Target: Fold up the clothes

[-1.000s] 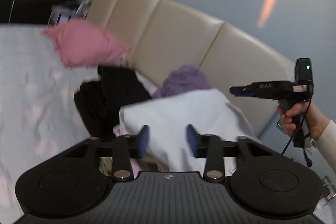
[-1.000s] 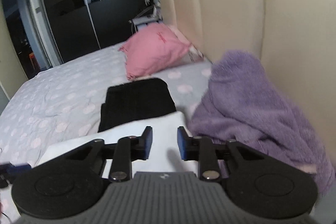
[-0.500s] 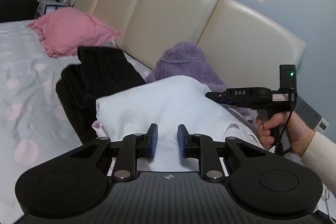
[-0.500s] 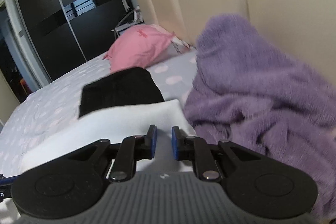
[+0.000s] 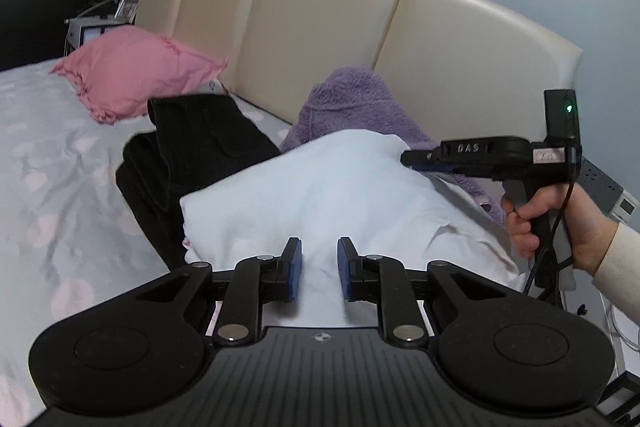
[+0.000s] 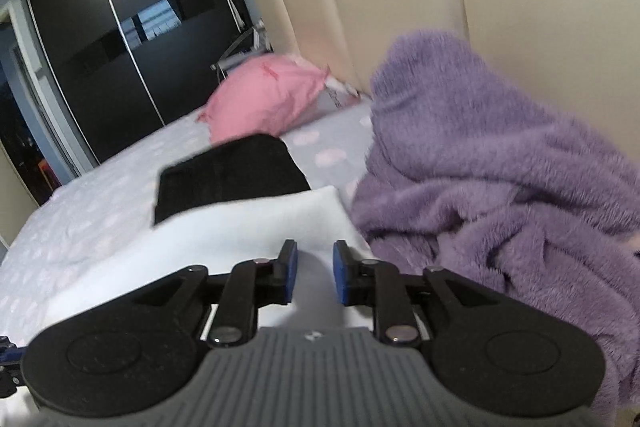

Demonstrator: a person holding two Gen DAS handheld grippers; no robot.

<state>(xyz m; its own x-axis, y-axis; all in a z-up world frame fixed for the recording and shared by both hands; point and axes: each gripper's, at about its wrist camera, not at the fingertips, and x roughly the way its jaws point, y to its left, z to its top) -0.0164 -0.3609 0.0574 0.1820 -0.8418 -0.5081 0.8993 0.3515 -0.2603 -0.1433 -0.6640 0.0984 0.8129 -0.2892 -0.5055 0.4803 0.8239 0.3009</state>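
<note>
A folded white garment (image 5: 320, 195) lies on the bed, partly over a folded black garment (image 5: 200, 147); it also shows in the right wrist view (image 6: 248, 227). My left gripper (image 5: 319, 269) hovers over its near edge, open, with nothing between the pads. My right gripper (image 6: 313, 273) is over the white garment's far corner, open and empty; it shows from the side in the left wrist view (image 5: 416, 159). A fuzzy purple garment (image 6: 500, 179) is heaped against the headboard to the right.
A pink pillow (image 5: 136, 75) lies at the head of the bed on the grey spotted sheet (image 5: 48, 187). The cream padded headboard (image 5: 320, 27) runs behind. A dark sliding wardrobe (image 6: 120, 39) stands across the room. A power strip (image 5: 608, 187) sits at right.
Both grippers have opened wider than half a second ago. The white garment has come down flat on the bed beside the purple one, over the black garment's edge.
</note>
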